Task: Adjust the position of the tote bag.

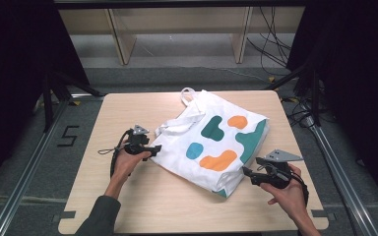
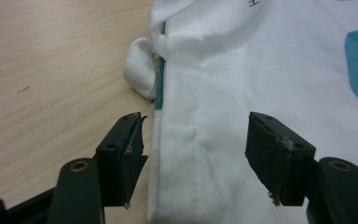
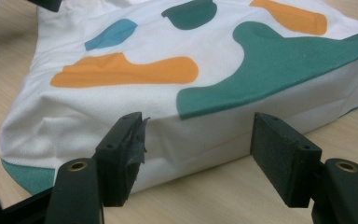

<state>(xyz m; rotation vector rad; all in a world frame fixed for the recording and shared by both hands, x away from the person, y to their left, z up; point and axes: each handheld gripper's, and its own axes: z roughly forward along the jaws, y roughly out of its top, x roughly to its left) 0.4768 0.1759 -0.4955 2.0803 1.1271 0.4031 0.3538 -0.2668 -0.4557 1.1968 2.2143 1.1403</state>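
Over on the left, the left gripper (image 1: pixel 153 148) sits low at the near-left edge of the tote bag (image 1: pixel 216 142) — jaws apart, the bag's hemmed edge lying between them with neither pad pressing on it. A rolled bit of white strap (image 2: pixel 142 70) bunches just past that edge. The bag itself lies flat mid-table (image 1: pixel 128 206), white with teal, blue and orange blobs, its handles (image 1: pixel 187 98) towards the far side. On to the right: the right gripper (image 1: pixel 246 173) is level at the bag's near-right corner — jaws wide apart, nothing clamped, the bag's side wall just ahead of them.
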